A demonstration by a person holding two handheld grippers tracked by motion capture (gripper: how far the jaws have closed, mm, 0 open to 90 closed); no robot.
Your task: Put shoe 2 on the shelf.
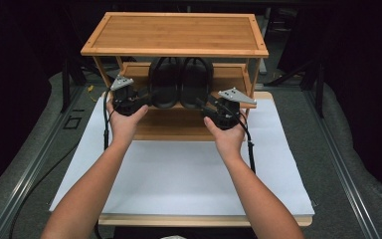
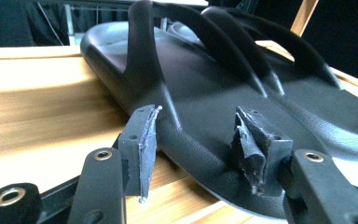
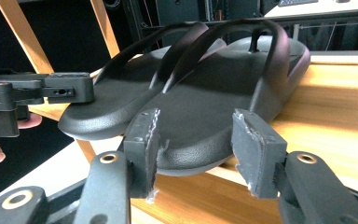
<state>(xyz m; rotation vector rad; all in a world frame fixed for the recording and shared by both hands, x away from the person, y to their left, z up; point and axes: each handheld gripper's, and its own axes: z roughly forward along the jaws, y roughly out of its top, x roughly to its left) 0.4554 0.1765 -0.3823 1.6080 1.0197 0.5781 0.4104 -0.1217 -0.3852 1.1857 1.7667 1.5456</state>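
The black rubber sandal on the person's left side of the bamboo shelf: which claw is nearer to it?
Left. The left claw is at the heel of the left black rubber sandal, jaws open around it. The right claw is at the other sandal, farther away.

the left gripper [image 2: 198,154] pointed along a wooden shelf [image 2: 37,116] at the heel of a black flip-flop [image 2: 200,102], which lay flat on the boards. its two fingers [image 2: 142,144] stood apart on either side of that heel, their worn pads close to the rubber. a second black flip-flop [image 2: 326,107] lay just beside the first.
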